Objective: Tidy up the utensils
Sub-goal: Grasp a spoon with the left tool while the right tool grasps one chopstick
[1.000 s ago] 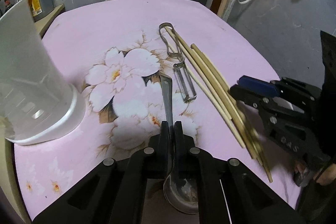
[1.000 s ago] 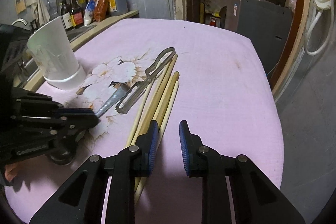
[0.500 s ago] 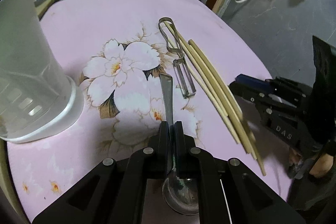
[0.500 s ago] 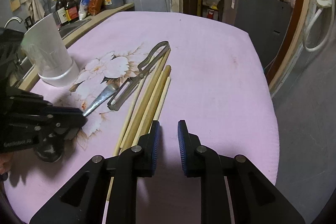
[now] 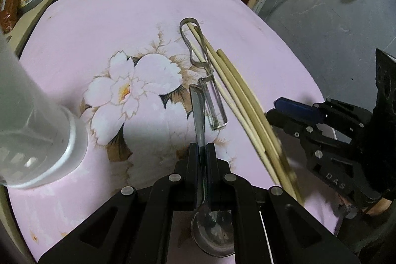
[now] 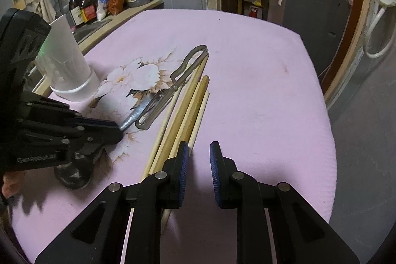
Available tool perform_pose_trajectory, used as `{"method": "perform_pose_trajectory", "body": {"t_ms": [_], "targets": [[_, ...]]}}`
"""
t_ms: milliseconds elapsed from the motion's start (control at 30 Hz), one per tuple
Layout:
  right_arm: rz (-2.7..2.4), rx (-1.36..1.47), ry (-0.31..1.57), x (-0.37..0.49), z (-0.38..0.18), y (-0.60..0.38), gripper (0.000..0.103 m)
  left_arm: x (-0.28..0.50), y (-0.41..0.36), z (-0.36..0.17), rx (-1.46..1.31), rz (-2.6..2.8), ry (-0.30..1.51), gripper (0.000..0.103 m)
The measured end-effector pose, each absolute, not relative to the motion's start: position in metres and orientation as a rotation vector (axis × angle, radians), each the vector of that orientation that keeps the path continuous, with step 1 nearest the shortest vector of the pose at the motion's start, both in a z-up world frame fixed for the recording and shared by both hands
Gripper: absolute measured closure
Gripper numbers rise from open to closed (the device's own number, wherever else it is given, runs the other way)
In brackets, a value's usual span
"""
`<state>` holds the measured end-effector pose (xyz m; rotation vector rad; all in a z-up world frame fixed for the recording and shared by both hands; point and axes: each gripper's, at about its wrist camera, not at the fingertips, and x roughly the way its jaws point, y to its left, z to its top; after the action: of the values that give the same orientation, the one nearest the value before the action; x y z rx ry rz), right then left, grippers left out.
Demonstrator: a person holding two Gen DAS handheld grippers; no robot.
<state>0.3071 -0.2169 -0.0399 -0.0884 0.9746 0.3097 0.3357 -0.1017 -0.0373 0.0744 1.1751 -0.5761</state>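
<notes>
Through the left wrist camera we see our left gripper (image 5: pixel 202 152) with its jaws clamped on the handle of a metal spoon (image 5: pixel 198 113), the bowl sitting back under the gripper. Just right of the spoon lies a metal peeler (image 5: pixel 212 100); right of that, touching it, the bundle of chopsticks (image 5: pixel 245 100). A translucent white cup (image 5: pixel 37 130) stands well left of the spoon on the pink flowered surface (image 5: pixel 111 16).

Through the right wrist camera our right gripper (image 6: pixel 199 160) holds its jaws narrowly apart around nothing, the left finger above the chopsticks' (image 6: pixel 188 113) near ends. The spoon (image 6: pixel 135 115) and peeler (image 6: pixel 173 83) lie left of the chopsticks, and the cup (image 6: pixel 66 68) further left.
</notes>
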Motion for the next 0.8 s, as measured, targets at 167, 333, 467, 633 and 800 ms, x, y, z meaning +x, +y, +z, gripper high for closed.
{"method": "perform_pose_trajectory", "body": {"t_ms": [167, 333, 467, 633, 800], "targets": [[0.311, -0.128, 0.992, 0.314, -0.042, -0.206, 0.087, 0.340, -0.097, -0.038, 0.034, -0.583, 1.190, 0.098], [0.274, -0.235, 0.967, 0.311, -0.043, -0.196, 0.094, 0.333, -0.090, -0.038, 0.008, -0.564, 1.173, 0.098], [0.308, -0.298, 0.982, 0.302, -0.043, -0.199, 0.098, 0.324, -0.080, -0.034, 0.017, -0.560, 1.175, 0.099], [0.342, -0.263, 1.046, 0.311, -0.042, -0.205, 0.098, 0.324, -0.078, -0.032, 0.063, -0.599, 1.211, 0.098], [0.351, -0.250, 1.059, 0.318, -0.044, -0.200, 0.098, 0.321, -0.078, -0.030, 0.091, -0.589, 1.207, 0.099]]}}
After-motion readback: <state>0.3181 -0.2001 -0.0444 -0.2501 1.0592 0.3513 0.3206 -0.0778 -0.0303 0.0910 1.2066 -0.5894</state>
